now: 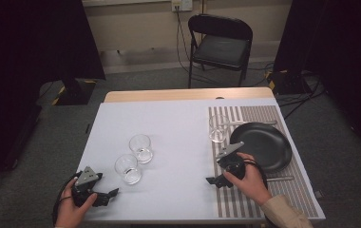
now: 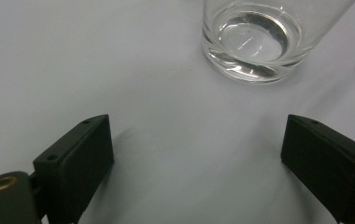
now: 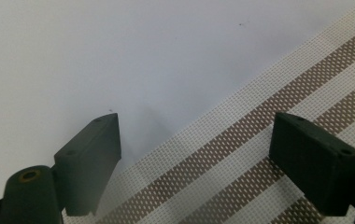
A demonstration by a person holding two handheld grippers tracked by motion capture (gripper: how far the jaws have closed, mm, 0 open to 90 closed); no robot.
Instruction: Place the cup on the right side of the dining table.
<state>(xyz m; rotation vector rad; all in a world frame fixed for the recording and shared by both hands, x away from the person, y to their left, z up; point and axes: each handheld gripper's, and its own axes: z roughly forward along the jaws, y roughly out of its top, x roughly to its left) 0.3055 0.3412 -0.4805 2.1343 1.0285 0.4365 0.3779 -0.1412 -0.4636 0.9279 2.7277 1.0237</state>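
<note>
Two glasses stand mid-counter, the nearer glass (image 1: 128, 168) just beyond the left tool (image 1: 103, 197), its jaws apart and empty. Right tool (image 1: 213, 181), jaws likewise apart, hovers over the striped mat's (image 1: 259, 194) left edge.

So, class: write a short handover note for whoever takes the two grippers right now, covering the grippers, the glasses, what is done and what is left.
Left gripper: open, empty, low at the near left edge, facing the nearer clear drinking glass.
Right gripper: open, empty, over the edge of the striped woven placemat.
A second clear glass stands just behind the first; a third stands on the placemat beside the round black plate.
Done: one glass is at the place setting.
Left: probably the two loose glasses.
</note>
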